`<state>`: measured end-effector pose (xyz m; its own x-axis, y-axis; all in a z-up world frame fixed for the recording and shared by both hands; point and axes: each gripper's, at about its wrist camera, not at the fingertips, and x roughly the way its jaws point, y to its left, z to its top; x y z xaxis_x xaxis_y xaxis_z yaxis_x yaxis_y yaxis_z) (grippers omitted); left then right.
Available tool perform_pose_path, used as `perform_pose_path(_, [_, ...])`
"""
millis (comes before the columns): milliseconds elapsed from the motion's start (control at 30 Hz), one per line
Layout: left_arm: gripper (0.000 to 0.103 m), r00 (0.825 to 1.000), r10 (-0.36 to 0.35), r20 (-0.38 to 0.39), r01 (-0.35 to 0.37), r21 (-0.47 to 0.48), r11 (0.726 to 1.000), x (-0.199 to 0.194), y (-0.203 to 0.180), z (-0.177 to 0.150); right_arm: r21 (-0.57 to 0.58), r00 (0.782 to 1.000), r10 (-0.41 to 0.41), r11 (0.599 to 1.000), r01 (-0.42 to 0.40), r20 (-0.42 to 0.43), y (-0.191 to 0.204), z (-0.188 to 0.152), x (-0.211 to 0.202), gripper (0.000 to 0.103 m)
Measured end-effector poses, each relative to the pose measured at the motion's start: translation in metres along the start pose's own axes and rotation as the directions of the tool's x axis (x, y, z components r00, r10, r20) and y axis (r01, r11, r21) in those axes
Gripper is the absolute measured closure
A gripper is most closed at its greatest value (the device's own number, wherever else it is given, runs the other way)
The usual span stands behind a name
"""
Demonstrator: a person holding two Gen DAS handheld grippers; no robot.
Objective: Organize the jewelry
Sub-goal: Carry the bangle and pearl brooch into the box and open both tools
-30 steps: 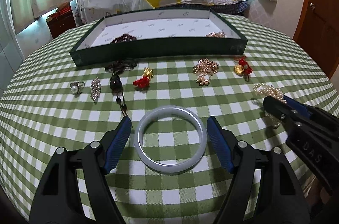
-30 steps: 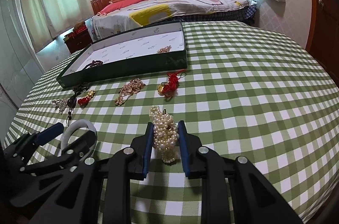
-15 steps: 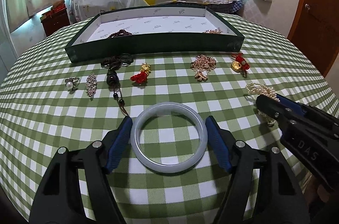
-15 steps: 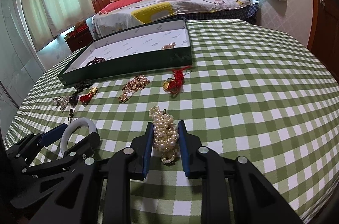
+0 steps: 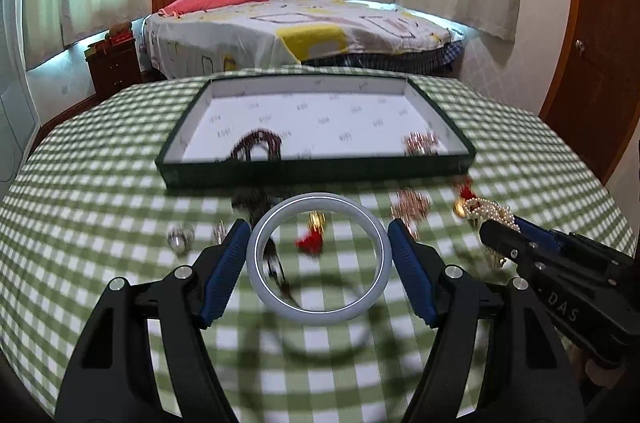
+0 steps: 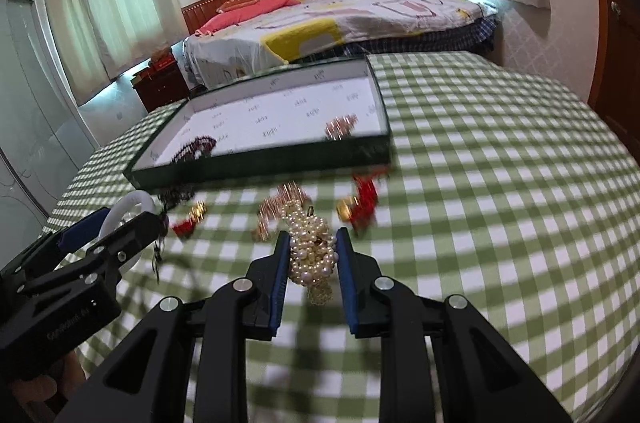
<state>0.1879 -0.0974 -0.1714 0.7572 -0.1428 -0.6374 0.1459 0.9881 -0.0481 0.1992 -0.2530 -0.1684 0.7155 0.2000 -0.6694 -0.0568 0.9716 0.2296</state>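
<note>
Both tools are loaded here. The left tool (image 5: 318, 259) is clamped across a pale grey bangle (image 5: 318, 313), blue pads pressing on its left and right rim, dead centre in the lower half of the left wrist view; the ring is clear of the worktop (image 5: 100, 215), with its shadow on the green-and-white checked cloth below it. The right tool (image 6: 313, 263) is clenched on a clump of pearl jewelry (image 6: 312, 255), which bunches up between the pads and hangs a bit below them, around the middle of the right wrist view. From the left camera that same right tool pokes in from the lower right edge with pearls at its tip. Further up the frame sits a dark green tray (image 5: 320, 171) with a white printed lining; inside it there's a dark beaded piece (image 5: 256, 143) at lower left and a gold-pink piece (image 5: 420, 143) at lower right. Between tray and tools, loose bits lie scattered on the cloth: a red ornament (image 5: 310, 243), a gold cluster (image 5: 410, 203) and a few small sparkly pieces, all pretty blurred. A bed (image 5: 300, 31) fills the background.
</note>
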Motion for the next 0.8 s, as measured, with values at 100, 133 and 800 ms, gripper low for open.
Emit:
perform_pose_path(100, [0.034, 1.000, -0.003, 0.022, 0.003, -0.001, 1.000, 0.007, 0.004, 0.018, -0.015, 1.000, 0.006, 1.000, -0.005, 0.020, 0.006, 0.017, 0.004, 0.079])
perform_pose_path(133, [0.034, 1.000, -0.007, 0.028, 0.007, -0.002, 1.000, 0.011, 0.005, 0.026, -0.020, 1.000, 0.009, 1.000, -0.008, 0.029, 0.008, 0.024, 0.006, 0.079])
perform_pose_path(800, [0.034, 1.000, 0.015, 0.003, -0.015, -0.024, 1.000, 0.124, 0.012, 0.108, -0.082, 0.998, -0.008, 0.997, 0.013, 0.070, 0.005, 0.130, 0.088, 0.079])
